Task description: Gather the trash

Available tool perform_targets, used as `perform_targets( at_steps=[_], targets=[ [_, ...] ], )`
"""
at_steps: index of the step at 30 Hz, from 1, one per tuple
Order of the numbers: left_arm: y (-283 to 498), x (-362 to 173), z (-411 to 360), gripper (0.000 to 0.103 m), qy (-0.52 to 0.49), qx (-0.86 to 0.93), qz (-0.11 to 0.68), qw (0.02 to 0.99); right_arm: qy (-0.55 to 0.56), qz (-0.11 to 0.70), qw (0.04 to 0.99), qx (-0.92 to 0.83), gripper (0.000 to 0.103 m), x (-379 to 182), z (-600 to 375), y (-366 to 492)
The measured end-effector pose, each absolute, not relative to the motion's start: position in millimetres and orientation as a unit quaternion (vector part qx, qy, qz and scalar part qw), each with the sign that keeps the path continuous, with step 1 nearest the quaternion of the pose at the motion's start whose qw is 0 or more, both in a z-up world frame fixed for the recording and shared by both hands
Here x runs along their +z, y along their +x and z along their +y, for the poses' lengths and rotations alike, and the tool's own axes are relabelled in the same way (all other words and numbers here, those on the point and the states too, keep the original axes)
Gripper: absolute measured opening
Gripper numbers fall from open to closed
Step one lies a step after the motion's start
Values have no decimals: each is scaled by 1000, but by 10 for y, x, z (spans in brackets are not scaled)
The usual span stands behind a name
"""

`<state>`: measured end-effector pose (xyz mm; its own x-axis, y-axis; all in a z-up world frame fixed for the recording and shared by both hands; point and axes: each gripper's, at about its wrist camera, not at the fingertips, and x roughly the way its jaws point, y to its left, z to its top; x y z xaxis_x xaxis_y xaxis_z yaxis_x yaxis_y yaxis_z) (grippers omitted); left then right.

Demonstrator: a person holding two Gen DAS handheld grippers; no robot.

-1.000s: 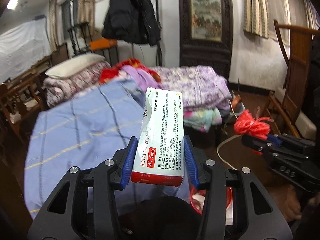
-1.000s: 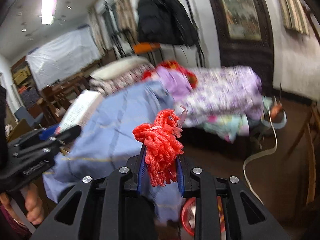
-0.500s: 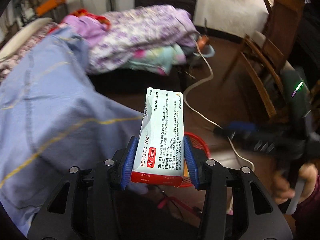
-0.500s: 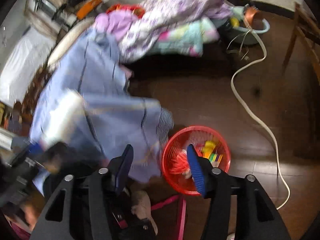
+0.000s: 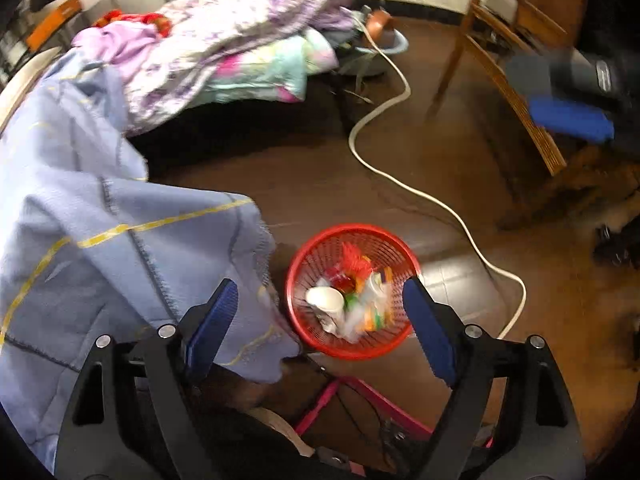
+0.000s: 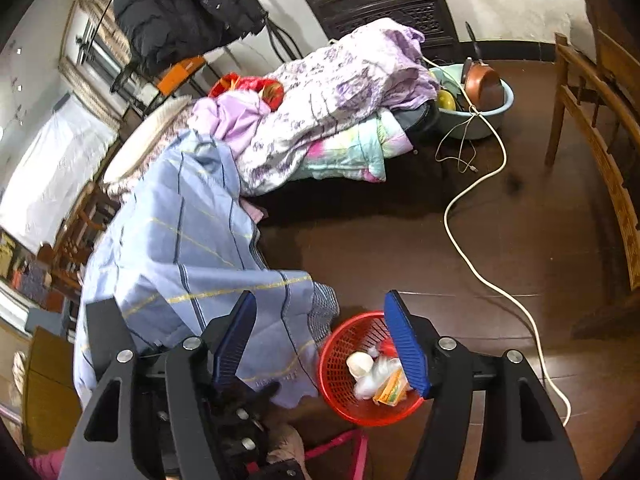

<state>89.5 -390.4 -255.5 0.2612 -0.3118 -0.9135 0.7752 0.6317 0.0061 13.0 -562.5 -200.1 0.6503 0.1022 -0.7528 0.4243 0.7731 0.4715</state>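
Note:
A red mesh basket stands on the dark floor below both grippers. It holds a white cup, a red net bundle, an orange-and-yellow carton and blurred pale wrappers. My left gripper points down over the basket, its jaws opening wide with nothing between them. My right gripper hangs just left of the basket, its jaws also opening and empty. In the left wrist view the right gripper is a blurred blue-and-black shape at the upper right.
A blue blanket hangs off the bed right beside the basket. A white cable snakes over the floor. A wooden chair stands at the right, a basin with a pot by the bed's end. Pink bars lie under the basket.
Both grippers tipped down over the basket and opened. The left let go of the white medicine box and the right dropped the red net bundle; neither is between the jaws now.

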Motion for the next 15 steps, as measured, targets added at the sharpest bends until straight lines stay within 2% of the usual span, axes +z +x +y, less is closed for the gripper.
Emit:
perform_targets(
  at_steps=[9, 15],
  targets=[
    [777, -2558, -3735, 82, 226, -336, 509, 760, 260, 540, 793, -107, 73, -2350, -5266, -57],
    [667, -2550, -3749, 82, 246, -332, 493, 766, 229, 582, 770, -125, 74, -2617, -5104, -132]
  ],
)
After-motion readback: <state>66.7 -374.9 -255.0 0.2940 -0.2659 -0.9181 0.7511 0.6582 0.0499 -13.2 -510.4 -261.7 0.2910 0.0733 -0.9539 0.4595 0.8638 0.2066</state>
